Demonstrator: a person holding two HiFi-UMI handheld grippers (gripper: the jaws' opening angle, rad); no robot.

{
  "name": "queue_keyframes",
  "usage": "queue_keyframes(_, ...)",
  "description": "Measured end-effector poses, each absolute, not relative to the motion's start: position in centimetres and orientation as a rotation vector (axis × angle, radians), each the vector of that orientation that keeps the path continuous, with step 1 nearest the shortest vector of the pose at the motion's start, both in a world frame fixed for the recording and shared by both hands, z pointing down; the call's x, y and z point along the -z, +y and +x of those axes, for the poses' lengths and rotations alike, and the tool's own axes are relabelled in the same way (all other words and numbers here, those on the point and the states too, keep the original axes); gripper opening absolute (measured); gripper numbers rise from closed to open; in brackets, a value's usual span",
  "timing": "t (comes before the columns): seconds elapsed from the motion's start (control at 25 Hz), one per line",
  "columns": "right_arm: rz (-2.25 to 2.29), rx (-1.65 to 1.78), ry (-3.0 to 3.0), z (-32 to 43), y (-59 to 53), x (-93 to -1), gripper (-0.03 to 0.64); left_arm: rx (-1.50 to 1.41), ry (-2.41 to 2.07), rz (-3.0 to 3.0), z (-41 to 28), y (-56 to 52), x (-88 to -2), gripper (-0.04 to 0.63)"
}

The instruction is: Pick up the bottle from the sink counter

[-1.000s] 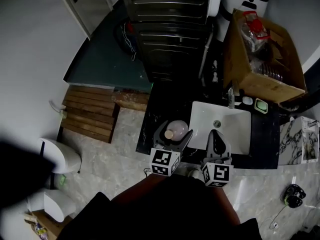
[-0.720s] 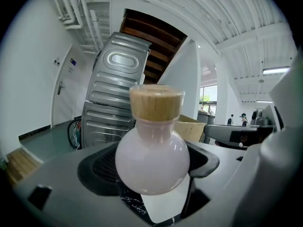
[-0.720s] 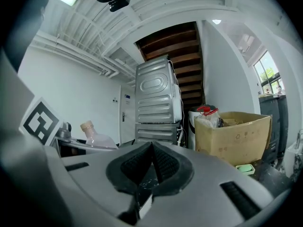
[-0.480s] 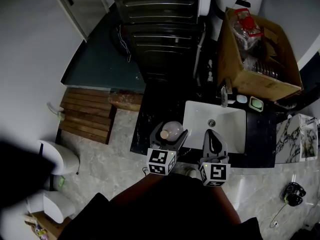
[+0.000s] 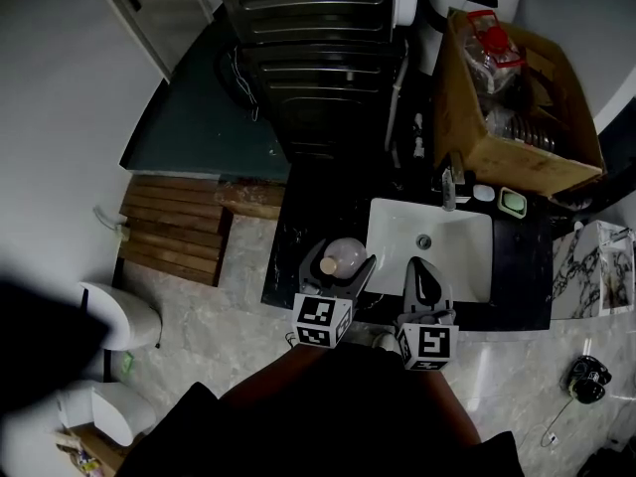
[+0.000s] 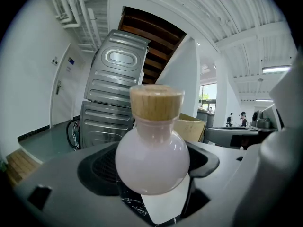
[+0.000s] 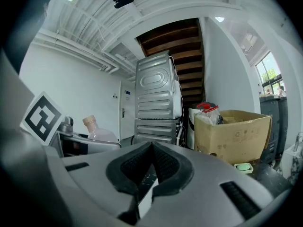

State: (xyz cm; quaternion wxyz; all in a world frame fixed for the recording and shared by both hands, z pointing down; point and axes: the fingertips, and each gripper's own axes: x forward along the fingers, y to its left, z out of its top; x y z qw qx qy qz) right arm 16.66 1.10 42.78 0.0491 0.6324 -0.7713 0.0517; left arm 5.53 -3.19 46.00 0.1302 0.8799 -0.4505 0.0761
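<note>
Clasping the bottle (image 6: 151,160) over the counter's (image 5: 296,219) front-left corner is the left gripper (image 5: 342,262); the right gripper (image 7: 151,149) is hovering, jaws together.

We can read no words, brand names or numbers anywhere in these views. The nearest thing to a sign is the black-and-white square marker on the left cube (image 5: 324,321), which belongs to the left gripper (image 5: 338,269). There is a similar one on the right cube (image 5: 428,344), on the right gripper (image 5: 425,266) (both are blocky patterns, not letters). In the right gripper view, the left cube's marker also shows at the picture's left edge. The cardboard box (image 7: 232,134) has faint printed symbols on its side, too dim for us to make out. A small blue plate (image 6: 71,60) on the white wall beside the door (image 6: 59,96) is too small to read.
</note>
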Motion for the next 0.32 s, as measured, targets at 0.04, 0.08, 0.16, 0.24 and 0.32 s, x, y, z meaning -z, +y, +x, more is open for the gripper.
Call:
queue_keyframes(0.04, 1.931, -0.155, -2.352, 16.6, 1.0, -42.7, 0.037, -0.223, -1.305, 2.558, 5.5, -3.3, -46.1, 0.393)
queue_keyframes(0.08, 1.934, -0.154, -2.350, 16.5, 0.8, -42.6, 0.037, -0.227, -1.300, 2.559, 5.5, -3.5, -46.2, 0.393)
queue_keyframes(0.16, 1.939, -0.157, -2.340, 16.3, 0.6, -42.6, 0.037, -0.236, -1.293, 2.558, 5.3, -3.7, -46.5, 0.393)
queue_keyframes(0.24, 1.945, -0.164, -2.330, 16.0, 0.4, -42.6, 0.037, -0.241, -1.284, 2.554, 5.1, -4.0, -46.9, 0.393)
queue_keyframes(0.32, 1.949, -0.171, -2.323, 15.7, 0.1, -42.6, 0.037, -0.245, -1.274, 2.549, 4.7, -4.3, -47.2, 0.393)
